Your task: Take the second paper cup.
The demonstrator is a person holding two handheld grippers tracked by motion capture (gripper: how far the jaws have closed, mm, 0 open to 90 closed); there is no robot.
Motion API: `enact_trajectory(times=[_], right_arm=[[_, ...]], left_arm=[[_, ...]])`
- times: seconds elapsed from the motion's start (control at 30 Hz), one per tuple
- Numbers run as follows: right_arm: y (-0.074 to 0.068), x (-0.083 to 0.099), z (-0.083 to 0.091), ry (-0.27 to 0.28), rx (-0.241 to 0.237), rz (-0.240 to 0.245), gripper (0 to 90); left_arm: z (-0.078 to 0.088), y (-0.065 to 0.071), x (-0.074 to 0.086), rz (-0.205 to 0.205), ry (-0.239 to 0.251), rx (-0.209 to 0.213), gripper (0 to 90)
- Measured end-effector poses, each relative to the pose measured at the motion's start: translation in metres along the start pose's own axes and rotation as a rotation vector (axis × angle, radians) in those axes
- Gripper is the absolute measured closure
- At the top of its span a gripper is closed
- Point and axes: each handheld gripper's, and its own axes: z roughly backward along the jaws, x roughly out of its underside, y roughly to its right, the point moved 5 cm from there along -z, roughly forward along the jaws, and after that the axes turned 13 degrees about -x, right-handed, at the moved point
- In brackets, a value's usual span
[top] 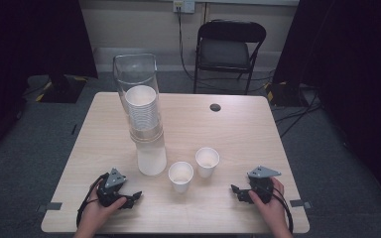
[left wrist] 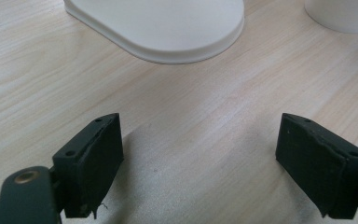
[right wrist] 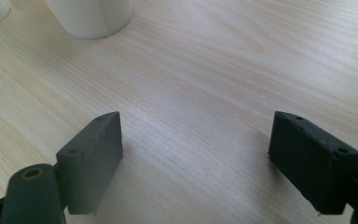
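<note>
Left gripper (top: 135,197) rests on the table (top: 238,134) near the cup dispenser (top: 151,158), jaws wide apart (nothing between them); right gripper (top: 235,191) likewise gapes empty. Two paper cups (top: 181,176) stand between them.

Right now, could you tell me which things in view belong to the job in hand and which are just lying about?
Part of the job:
- cup dispenser holding a stack of paper cups
- near cup
- far cup
- left gripper, open
- right gripper, open

Just lying about:
- folding chair
- floor cables
- wall socket
</note>
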Motion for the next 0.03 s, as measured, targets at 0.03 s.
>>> enact_trajectory(times=[0.03], right_arm=[[0.0, 0.0, 0.0001, -0.001, 0.001, 0.0, 17.0]], left_arm=[[0.0, 0.0, 0.0, 0.0, 0.001, -0.002, 14.2]])
